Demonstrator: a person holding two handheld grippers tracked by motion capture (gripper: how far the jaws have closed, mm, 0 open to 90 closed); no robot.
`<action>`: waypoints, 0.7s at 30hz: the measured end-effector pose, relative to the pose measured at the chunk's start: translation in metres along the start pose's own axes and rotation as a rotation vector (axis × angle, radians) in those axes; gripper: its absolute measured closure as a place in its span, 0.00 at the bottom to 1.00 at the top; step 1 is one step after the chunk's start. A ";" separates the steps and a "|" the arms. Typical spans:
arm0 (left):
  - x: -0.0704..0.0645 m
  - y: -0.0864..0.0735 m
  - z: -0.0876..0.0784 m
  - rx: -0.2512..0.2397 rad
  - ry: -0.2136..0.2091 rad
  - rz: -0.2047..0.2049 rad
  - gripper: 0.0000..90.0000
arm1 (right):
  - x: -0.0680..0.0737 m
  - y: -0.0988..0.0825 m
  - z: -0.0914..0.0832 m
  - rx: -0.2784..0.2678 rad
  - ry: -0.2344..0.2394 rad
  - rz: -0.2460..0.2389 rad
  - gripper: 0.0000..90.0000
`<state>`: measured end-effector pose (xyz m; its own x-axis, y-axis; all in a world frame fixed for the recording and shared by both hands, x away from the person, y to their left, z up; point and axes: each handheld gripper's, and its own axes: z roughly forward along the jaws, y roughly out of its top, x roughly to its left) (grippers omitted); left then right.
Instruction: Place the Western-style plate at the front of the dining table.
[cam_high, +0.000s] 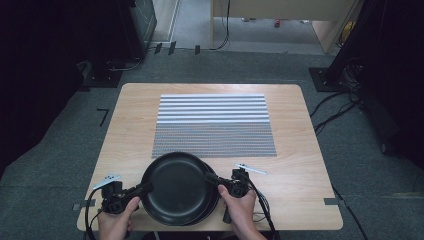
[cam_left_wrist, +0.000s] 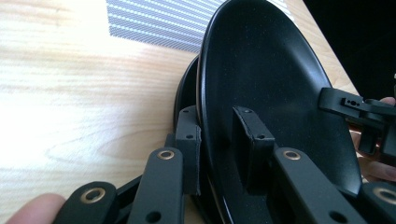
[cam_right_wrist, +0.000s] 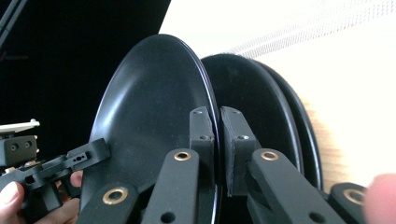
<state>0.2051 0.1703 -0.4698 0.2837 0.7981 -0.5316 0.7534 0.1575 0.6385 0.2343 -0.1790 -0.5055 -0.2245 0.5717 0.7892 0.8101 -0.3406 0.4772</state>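
A stack of black plates sits at the table's front middle. The top black plate is raised a little off the ones beneath, held from both sides. My left gripper is shut on its left rim, and my right gripper is shut on its right rim. In the left gripper view my left gripper has one jaw under the rim and one inside the top plate, with the lower plates behind. In the right gripper view my right gripper pinches the top plate, apart from the lower plates.
A grey striped mat covers the middle of the wooden table, just beyond the plates. Bare wood runs along the left and right sides. Cables and dark stands lie on the carpet around the table.
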 end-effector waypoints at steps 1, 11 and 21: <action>0.000 0.000 0.000 0.000 0.000 0.000 0.82 | 0.000 0.000 0.000 0.000 0.000 0.000 0.94; -0.005 0.016 0.015 0.020 -0.037 -0.009 0.81 | 0.002 0.019 -0.009 -0.014 -0.024 -0.018 0.94; -0.020 0.050 0.034 0.013 -0.069 0.004 0.83 | -0.001 0.057 -0.018 -0.050 -0.027 -0.012 0.94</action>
<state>0.2576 0.1424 -0.4464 0.3266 0.7563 -0.5668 0.7595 0.1469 0.6337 0.2706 -0.2119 -0.4720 -0.2189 0.5960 0.7726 0.7790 -0.3701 0.5062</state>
